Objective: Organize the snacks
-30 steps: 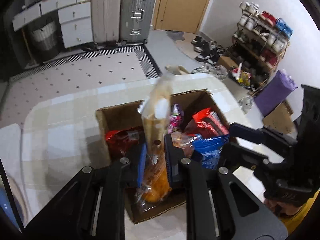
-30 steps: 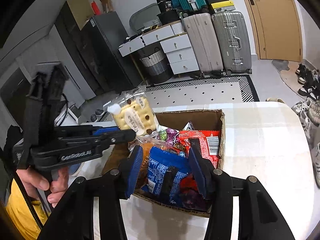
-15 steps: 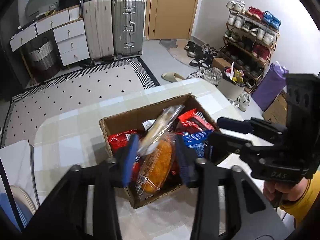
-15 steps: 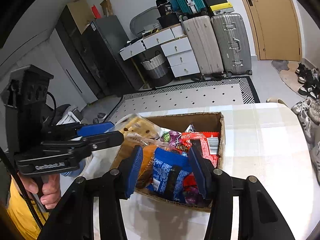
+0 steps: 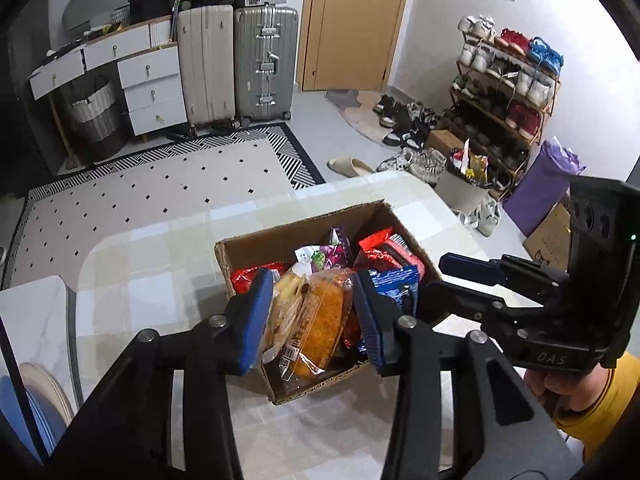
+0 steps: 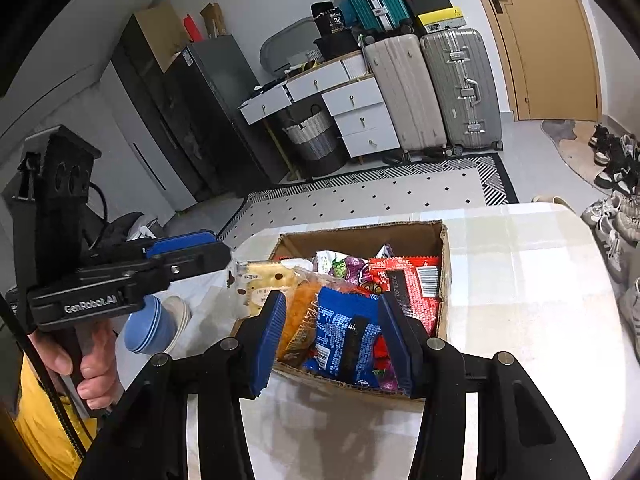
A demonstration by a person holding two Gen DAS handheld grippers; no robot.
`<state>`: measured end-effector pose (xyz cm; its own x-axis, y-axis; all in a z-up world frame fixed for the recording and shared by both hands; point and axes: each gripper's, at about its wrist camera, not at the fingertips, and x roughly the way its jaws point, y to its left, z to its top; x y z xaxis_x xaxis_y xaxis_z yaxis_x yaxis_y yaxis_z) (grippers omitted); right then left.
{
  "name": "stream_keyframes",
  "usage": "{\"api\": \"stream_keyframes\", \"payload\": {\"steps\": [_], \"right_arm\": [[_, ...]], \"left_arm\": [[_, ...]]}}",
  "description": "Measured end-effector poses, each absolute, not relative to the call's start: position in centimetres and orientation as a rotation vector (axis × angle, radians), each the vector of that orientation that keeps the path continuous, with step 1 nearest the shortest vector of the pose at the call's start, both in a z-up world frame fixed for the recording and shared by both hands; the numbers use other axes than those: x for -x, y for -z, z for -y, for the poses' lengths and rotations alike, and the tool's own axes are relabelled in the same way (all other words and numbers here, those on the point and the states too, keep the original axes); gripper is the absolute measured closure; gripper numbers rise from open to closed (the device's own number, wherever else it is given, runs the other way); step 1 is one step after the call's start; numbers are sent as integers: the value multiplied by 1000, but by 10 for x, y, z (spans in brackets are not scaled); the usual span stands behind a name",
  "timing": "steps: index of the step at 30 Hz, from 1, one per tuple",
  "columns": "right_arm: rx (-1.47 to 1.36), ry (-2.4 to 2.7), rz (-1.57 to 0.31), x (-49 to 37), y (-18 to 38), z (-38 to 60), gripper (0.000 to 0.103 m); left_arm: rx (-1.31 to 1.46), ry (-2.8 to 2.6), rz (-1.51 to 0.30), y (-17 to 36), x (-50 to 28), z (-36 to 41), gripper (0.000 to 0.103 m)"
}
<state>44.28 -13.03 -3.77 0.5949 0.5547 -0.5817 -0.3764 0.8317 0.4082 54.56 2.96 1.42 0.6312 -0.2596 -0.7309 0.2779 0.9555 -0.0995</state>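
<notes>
Several snack packets are already gathered in the cardboard box point(image 5: 256, 248) on the table point(image 5: 152, 292): a red packet point(image 6: 416, 284), a blue packet point(image 6: 344, 332), an orange-crumbed bread packet point(image 5: 320, 316) and a biscuit packet point(image 5: 286, 304). Most of the task is judged done, since no loose snack is seen on the table. The biscuit packet is leaned over the box's left rim, its long axis tilted up and away. The left gripper point(image 5: 308, 316) is spread wide, nothing being grasped; the right gripper point(image 6: 334, 336) is likewise held apart, empty.
</notes>
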Motion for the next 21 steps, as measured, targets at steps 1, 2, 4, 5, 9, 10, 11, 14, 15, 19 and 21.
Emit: {"api": "stream_keyframes", "payload": {"steps": [1, 2, 4, 5, 9, 10, 11, 14, 15, 19, 21], "right_arm": [[-255, -548, -754, -441, 35, 131, 54], [-257, -548, -748, -439, 32, 131, 54], [-257, -542, -729, -433, 22, 133, 54], [-254, -543, -720, -427, 15, 133, 53], [-217, -533, -657, -399, -13, 132, 41], [-204, -529, -641, -392, -20, 131, 27], [-194, -526, -614, -381, -29, 132, 22], [-177, -535, -560, -351, -51, 135, 17], [-172, -532, -547, -343, -55, 136, 12], [-128, -527, -451, -290, -74, 142, 2], [-80, -493, -407, -258, -76, 143, 1]], "left_arm": [[-17, 303, -818, -20, -541, -32, 65], [-14, 301, -805, -24, -537, -33, 65], [-16, 295, -781, -34, -526, -35, 65], [-17, 280, -765, -41, -517, -37, 65], [16, 241, -686, -66, -475, -49, 50], [26, 231, -661, -73, -462, -53, 45], [34, 228, -642, -78, -452, -56, 43], [56, 203, -599, -91, -414, -65, 29], [57, 205, -591, -95, -400, -65, 23], [80, 154, -539, -111, -346, -71, 10], [100, 116, -511, -116, -314, -71, 1]]}}
